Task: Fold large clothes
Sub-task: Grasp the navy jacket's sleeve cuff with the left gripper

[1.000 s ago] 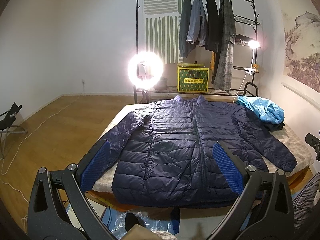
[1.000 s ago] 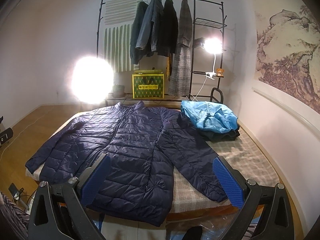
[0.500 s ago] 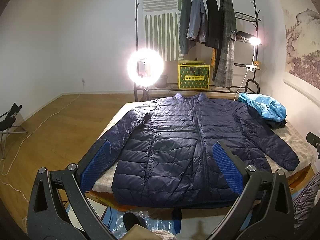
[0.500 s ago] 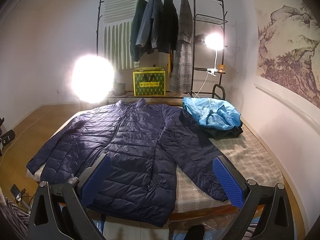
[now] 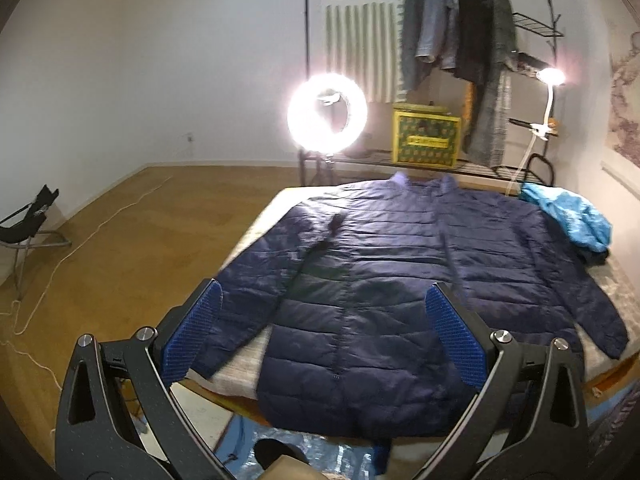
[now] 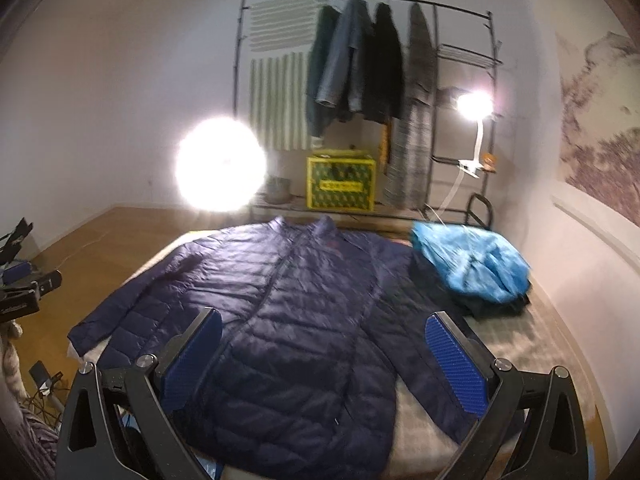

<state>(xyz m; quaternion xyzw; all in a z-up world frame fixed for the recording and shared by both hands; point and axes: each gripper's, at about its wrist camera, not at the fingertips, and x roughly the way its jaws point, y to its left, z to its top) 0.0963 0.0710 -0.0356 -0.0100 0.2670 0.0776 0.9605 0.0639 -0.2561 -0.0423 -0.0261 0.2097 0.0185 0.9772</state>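
Jacket-wise you're basically at square one, so here's how it looks. Your left tool (image 5: 320, 336) and right tool (image 6: 324, 356) both hang over the near edge of the bed (image 6: 532, 340) with jaws spread wide, holding nothing and touching nothing. Out past them the navy puffer jacket (image 5: 400, 280) lies flat, zipped front up, both sleeves splayed out, hem drooping over the bed's edge. No fold made yet that I can see. Sleeves and body all left to do. A blue garment (image 6: 472, 268) sits bunched by the far right corner.
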